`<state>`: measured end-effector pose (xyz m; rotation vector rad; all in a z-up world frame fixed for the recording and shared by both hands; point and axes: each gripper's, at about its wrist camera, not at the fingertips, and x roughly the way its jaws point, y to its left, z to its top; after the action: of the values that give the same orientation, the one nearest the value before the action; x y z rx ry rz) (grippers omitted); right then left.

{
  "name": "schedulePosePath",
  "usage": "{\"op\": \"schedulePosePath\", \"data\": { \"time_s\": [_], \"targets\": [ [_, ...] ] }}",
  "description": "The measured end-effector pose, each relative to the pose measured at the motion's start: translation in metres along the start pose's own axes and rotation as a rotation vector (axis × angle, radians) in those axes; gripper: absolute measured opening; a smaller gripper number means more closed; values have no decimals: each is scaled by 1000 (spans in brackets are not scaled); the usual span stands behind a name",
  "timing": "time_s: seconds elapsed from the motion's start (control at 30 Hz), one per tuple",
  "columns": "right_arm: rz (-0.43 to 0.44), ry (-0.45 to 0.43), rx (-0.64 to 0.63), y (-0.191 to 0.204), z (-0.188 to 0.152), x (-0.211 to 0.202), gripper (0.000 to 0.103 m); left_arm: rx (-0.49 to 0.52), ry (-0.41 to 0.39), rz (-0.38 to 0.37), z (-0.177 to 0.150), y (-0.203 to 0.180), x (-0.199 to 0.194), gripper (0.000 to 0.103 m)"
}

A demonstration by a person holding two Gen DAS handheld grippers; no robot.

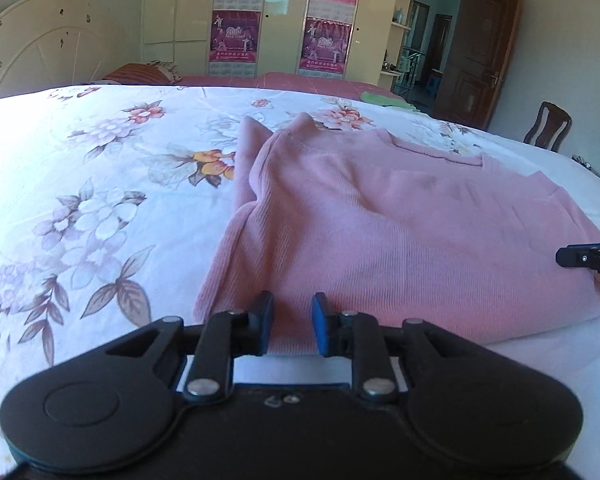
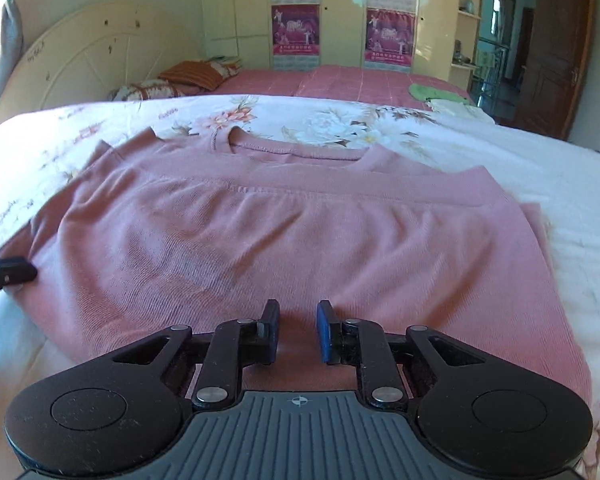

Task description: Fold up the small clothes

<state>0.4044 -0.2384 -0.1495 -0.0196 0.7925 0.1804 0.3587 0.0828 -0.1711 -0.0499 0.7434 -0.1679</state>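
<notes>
Your pink ribbed knit top (image 2: 260,232) lies on the white bedsheet with flower print (image 1: 80,200), its lower part folded up over the body so the hem band runs just below the round neckline. Your left gripper (image 1: 293,326) and your right gripper (image 2: 298,330) both stand at the near folded edge, each with a narrow gap between the blue pads, holding nothing.

Wardrobe (image 1: 284,20) doors: four pink calendar posters (image 1: 235,36), "20.." numerals partly legible; remaining print too blurred to read.
</notes>
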Motion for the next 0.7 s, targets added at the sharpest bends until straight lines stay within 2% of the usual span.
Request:
{"op": "schedulePosePath", "data": {
  "time_s": [0.07,0.1,0.13,0.17,0.23,0.27,0.3,0.37,0.4,0.47,0.5,0.57,0.63,0.7],
  "targets": [
    [-12,-11,-2,-1,-2,-8,38,12,-17,2,2,-1,-9,21],
    [-18,-23,11,-3,-4,-12,65,11,-42,12,6,-2,-13,23],
    [-29,-35,19,-4,-5,-16,74,3,-83,35,10,-2,-17,30],
    [-47,-49,23,-7,-6,-22,74,-4,-113,56,13,-1,-20,32],
    [-93,-73,28,-13,-9,-30,74,-10,-131,106,21,1,-20,52],
    [-115,-77,34,-19,-9,-33,74,-6,-120,114,22,3,-16,54],
    [-132,-78,44,-24,-10,-35,74,0,-97,112,23,5,-11,52],
    [-175,-73,71,-39,-15,-39,74,-12,-37,60,23,8,-1,42],
    [-196,-70,82,-46,-17,-41,74,-22,-11,40,21,10,4,32],
    [-227,-57,112,-61,-23,-44,74,-40,1,42,14,12,7,24],
    [-238,-49,133,-69,-26,-45,74,-45,3,43,13,13,6,15],
    [-244,-28,171,-82,-33,-46,58,-61,1,42,7,16,3,10],
    [-216,6,233,-93,-41,-46,29,-74,2,36,4,19,1,8],
    [-193,36,263,-98,-49,-46,19,-72,-2,33,4,19,-3,6]
  ]
}}
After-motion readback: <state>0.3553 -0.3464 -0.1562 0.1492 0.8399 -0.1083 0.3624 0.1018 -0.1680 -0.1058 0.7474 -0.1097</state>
